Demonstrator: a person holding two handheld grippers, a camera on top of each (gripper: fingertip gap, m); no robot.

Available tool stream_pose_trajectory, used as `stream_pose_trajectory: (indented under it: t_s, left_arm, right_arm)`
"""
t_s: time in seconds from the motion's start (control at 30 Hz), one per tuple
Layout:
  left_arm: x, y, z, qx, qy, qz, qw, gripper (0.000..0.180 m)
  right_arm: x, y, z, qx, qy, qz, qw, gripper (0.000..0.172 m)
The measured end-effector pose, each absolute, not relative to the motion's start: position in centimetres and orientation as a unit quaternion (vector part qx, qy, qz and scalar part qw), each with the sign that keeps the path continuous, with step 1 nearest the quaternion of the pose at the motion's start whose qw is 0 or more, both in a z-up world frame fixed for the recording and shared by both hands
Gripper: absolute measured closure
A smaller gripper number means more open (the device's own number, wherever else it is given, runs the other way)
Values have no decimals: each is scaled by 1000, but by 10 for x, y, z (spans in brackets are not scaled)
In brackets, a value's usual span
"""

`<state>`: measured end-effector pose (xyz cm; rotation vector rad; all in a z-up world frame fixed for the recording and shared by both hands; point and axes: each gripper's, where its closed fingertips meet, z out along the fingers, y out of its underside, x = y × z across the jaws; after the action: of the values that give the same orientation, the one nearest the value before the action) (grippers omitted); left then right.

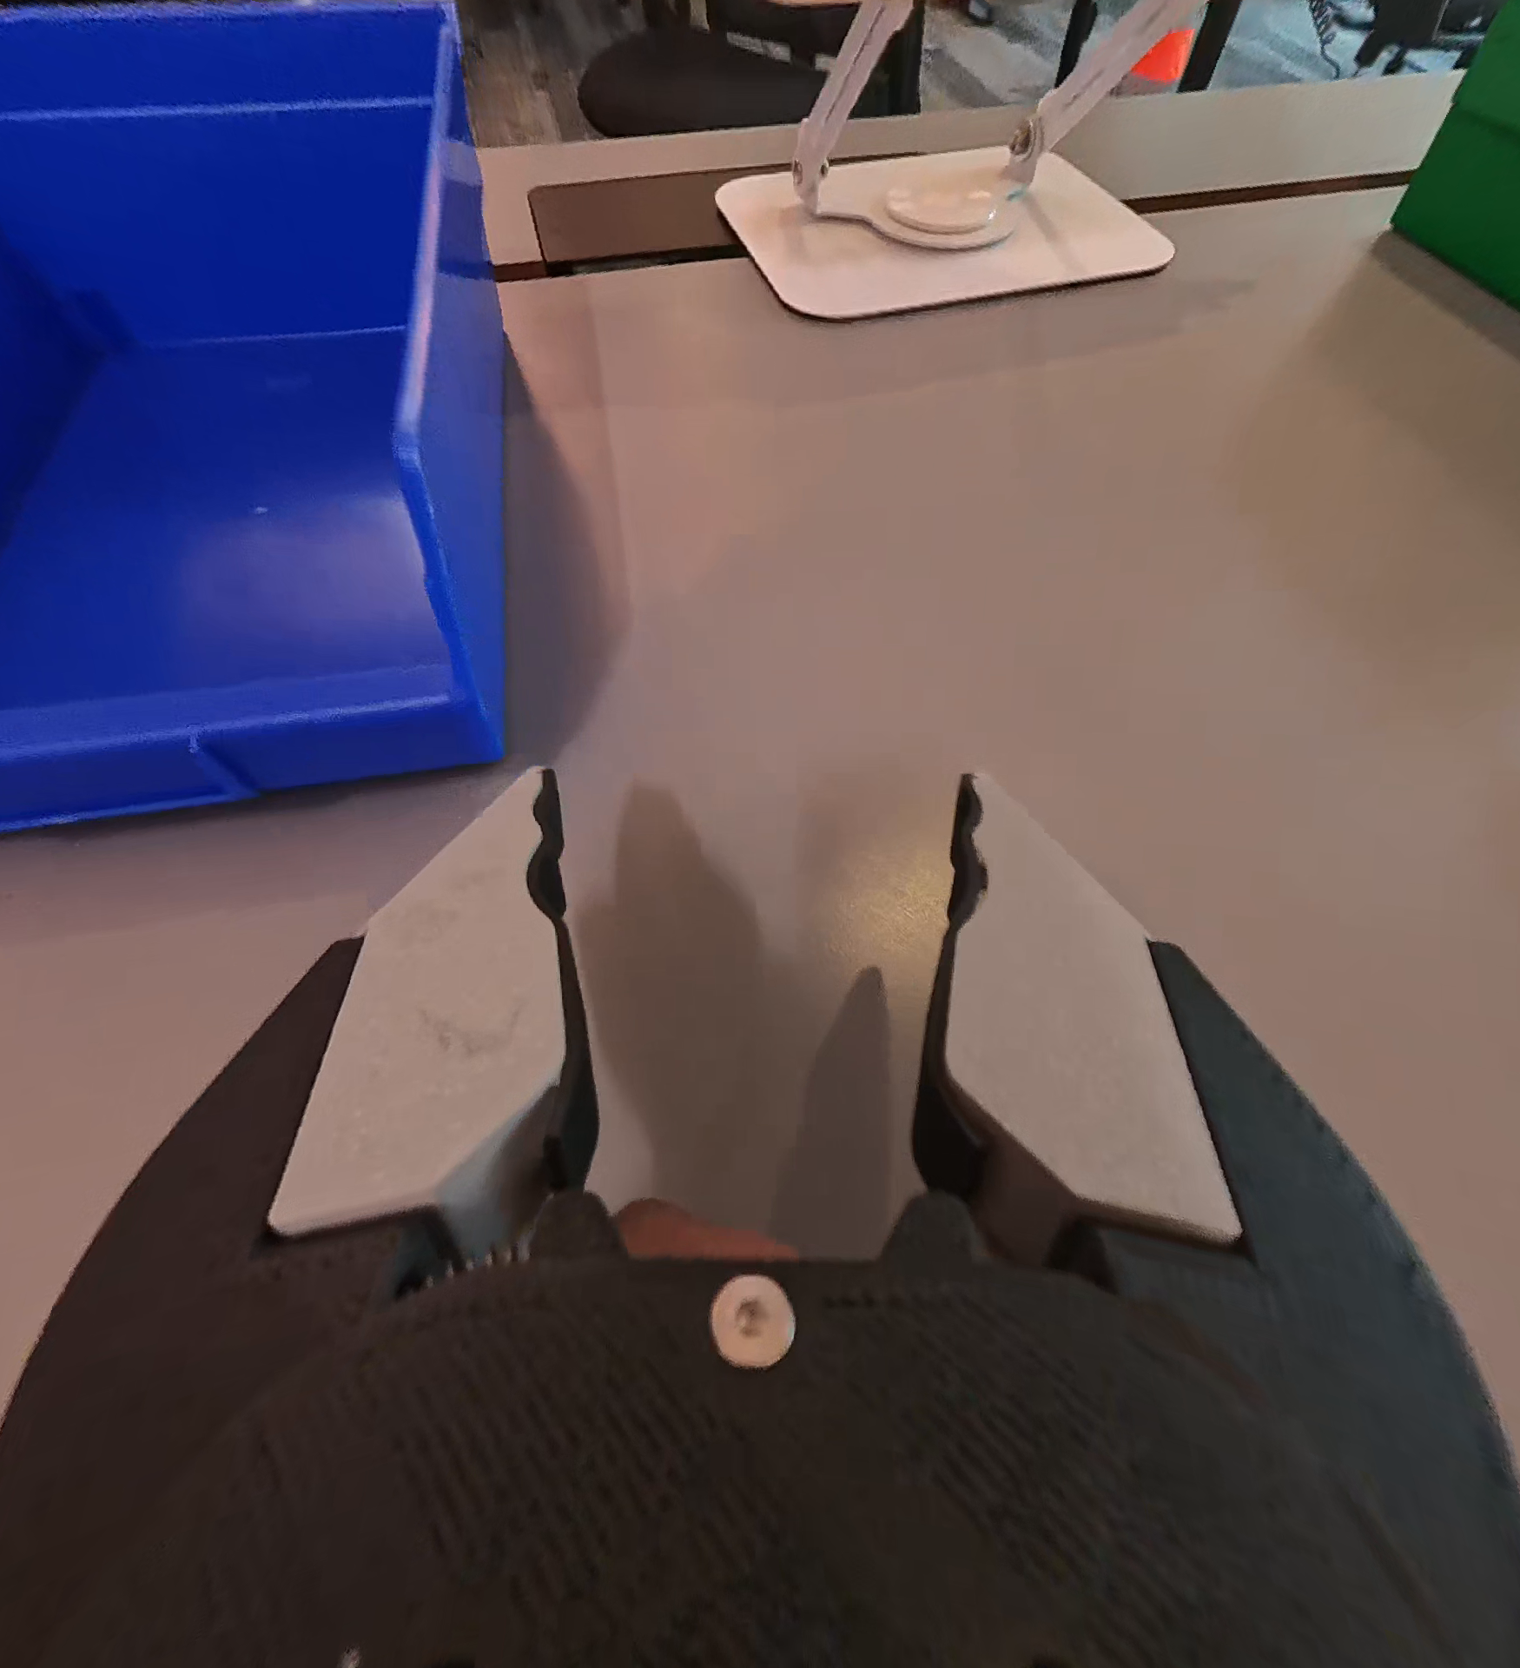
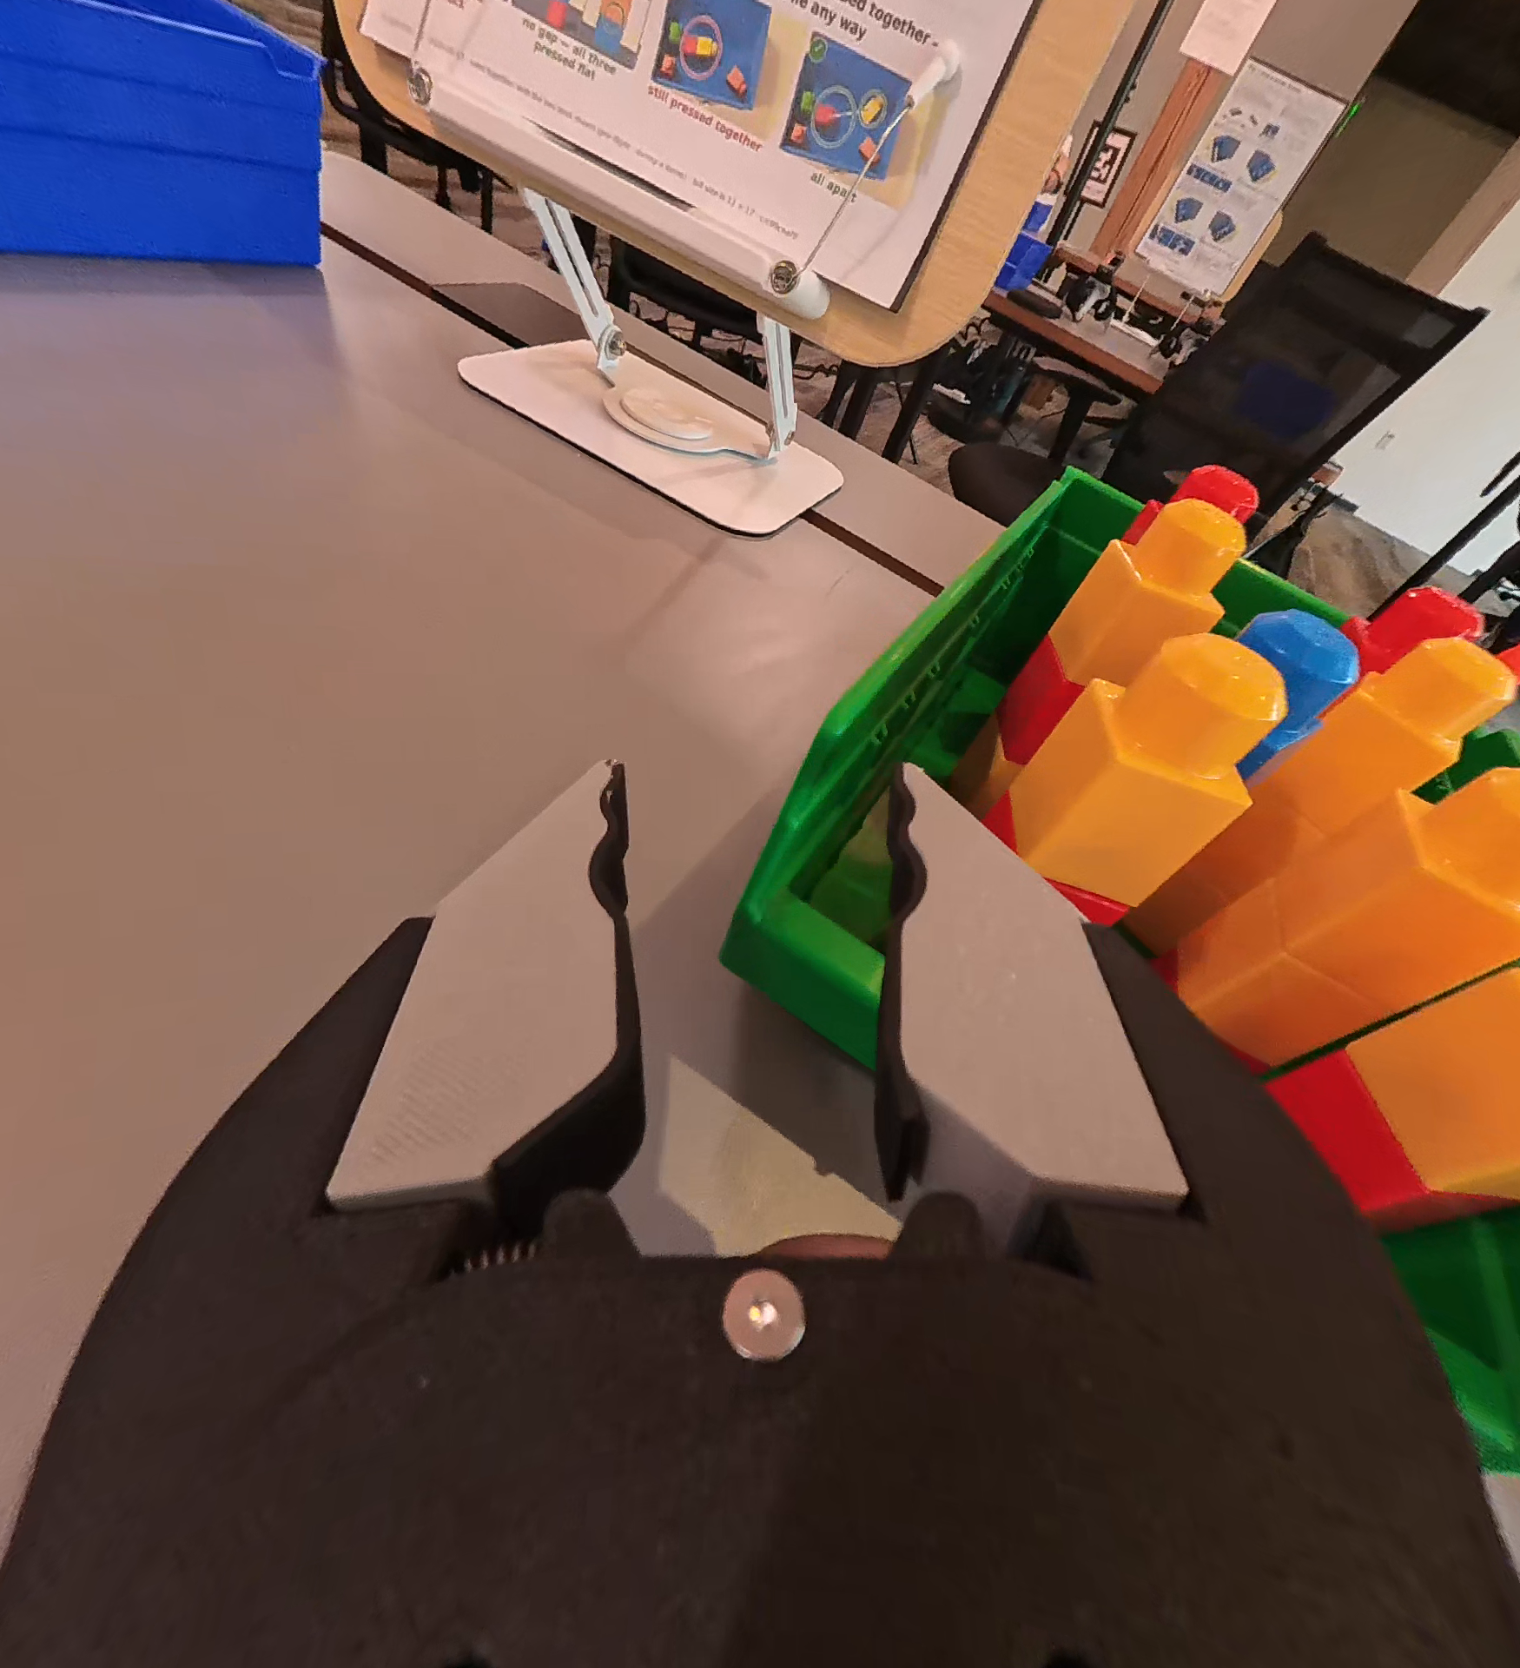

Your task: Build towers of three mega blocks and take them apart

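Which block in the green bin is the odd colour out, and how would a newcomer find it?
Start at the green bin on the table's right side, packed with upright blocks. Among the orange blocks and red ones, look mid-bin toward the back: the blue block, the only blue one showing.

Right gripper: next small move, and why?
Probably shift the right gripper rightward over the green plastic bin onto the nearest orange mega block. Its fingers stand apart and empty, straddling the bin's near wall, and the grey table ahead shows no blocks.
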<state>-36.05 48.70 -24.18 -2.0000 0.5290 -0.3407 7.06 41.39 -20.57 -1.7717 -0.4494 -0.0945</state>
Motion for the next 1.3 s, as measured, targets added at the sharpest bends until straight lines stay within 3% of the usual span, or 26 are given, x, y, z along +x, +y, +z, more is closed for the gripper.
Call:
stream_pose_trajectory:
  t_s: [0.57, 1.3]
  left_arm:
    - [-364, 446, -262, -851, 200, -111, 472, 91]
    - [-385, 545, -231, -816, 215, -64, 532, 86]
  right_arm:
    - [64, 420, -218, -781, -202, -31, 590, 113]
    - [86, 429, -233, -810, -153, -42, 564, 115]
